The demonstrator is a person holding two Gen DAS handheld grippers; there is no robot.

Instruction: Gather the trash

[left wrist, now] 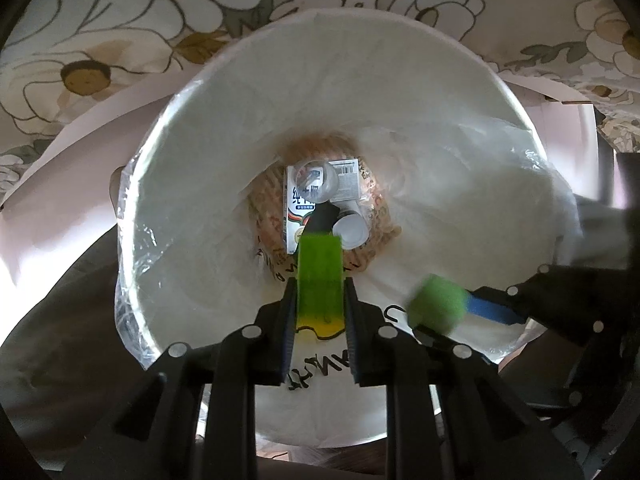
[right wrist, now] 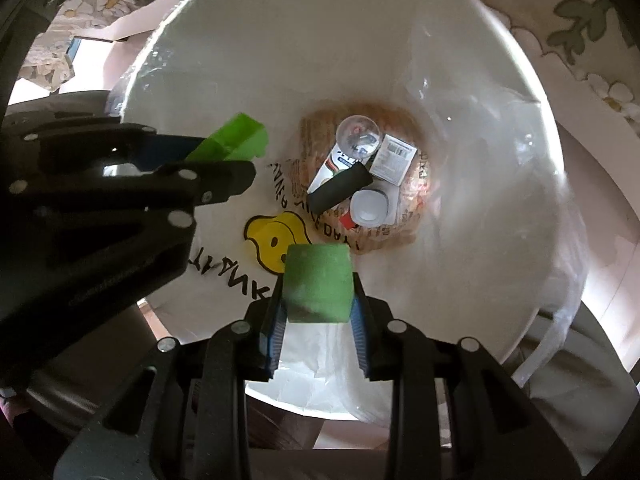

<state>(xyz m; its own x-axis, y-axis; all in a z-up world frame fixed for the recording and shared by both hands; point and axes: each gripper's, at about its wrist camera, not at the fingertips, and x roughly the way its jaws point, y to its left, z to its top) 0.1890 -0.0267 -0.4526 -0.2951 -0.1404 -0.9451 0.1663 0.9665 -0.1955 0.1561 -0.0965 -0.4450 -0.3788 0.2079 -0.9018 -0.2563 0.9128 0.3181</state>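
Jaws of the left gripper (left wrist: 319, 242) are set narrow: the green tips (left wrist: 318, 280) are seen close together, and nothing is seen held between them. Jaws of the right gripper (right wrist: 318, 258) are likewise set narrow, with the green tips presented as one block and no item gripped. Both grippers are pointed steeply down into the mouth of a white bin (left wrist: 360, 14).

In the left wrist view, the right gripper is seen at 4 o'clock, just beside the left gripper and apart from it. In the right wrist view, the left gripper is seen at 9 o'clock.

The bin is lined with a clear plastic liner (left wrist: 500, 184), which is draped over the rim at 3 o'clock. A yellow smiley print (right wrist: 276, 236) and black lettering are carried on the liner wall nearest the jaws.

The trash is located at the bottom of the bin, on a brown printed bag (left wrist: 380, 208). A milk carton (left wrist: 298, 216), a clear cup (left wrist: 310, 180), a barcoded packet (left wrist: 346, 178), a black item (left wrist: 324, 216) and a white container (left wrist: 352, 232) are piled touching one another.

A floral cloth (left wrist: 100, 40) is seen beyond the bin from 9 to 3 o'clock.
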